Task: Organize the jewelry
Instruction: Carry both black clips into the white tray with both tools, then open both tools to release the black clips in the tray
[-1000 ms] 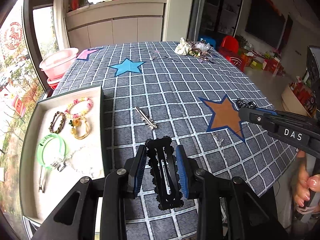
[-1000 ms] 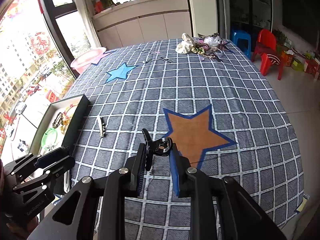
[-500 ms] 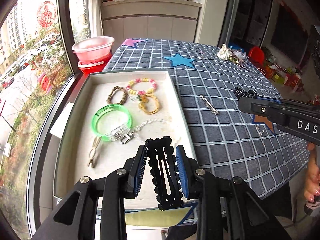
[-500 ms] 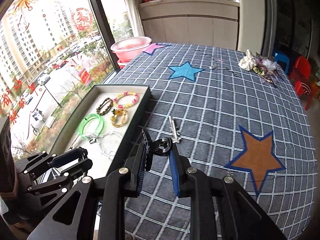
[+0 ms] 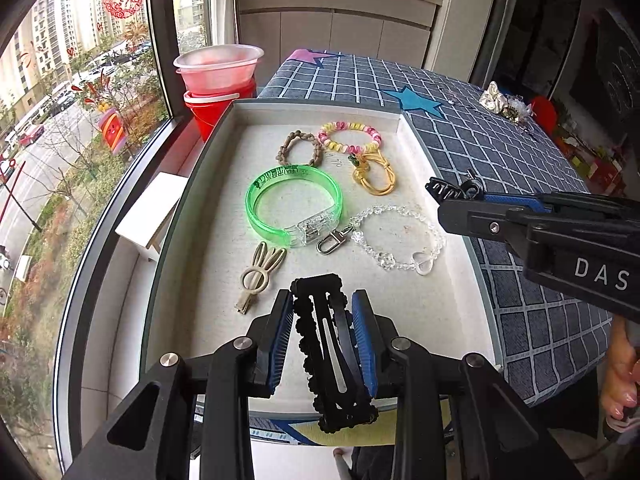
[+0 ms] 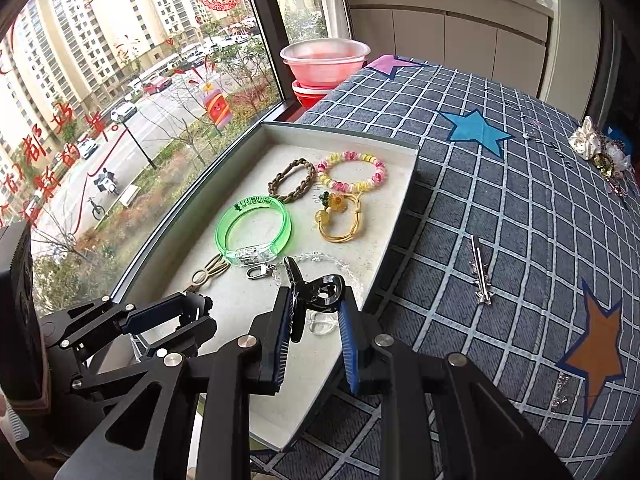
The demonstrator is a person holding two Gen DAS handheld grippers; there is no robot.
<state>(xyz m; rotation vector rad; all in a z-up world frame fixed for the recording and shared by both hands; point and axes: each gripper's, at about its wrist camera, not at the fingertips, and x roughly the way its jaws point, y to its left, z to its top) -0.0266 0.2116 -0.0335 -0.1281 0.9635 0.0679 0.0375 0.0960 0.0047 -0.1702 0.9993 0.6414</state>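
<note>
The left gripper, at the bottom centre of its own view, is clamped on a black hair clip with scalloped edges; both blue pads press the clip's long sides, and it hangs over the near end of the tray. The right gripper, bottom centre of its view, is closed on a small black claw clip, held above the near right part of the tray's floor; in the left view the same gripper enters from the right edge, with the claw clip at its tip over the tray's right wall. The tray is a shallow pale box at the centre of both views, sitting on the left edge of a table covered in a grey checked cloth with coloured stars. Inside it lie a green bangle in the middle, a brown braided bracelet and a pink-and-yellow bead bracelet toward the far end, a gold ring charm just beside them, a clear bead bracelet with a metal clasp toward the right, and a beige rabbit-ear clip near the left gripper. A silver bar clip lies on the cloth to the right of the tray, well apart from it. A heap of mixed jewelry sits at the upper right of the right view. Stacked pink and red basins stand beyond the tray's far end, by the window.
</note>
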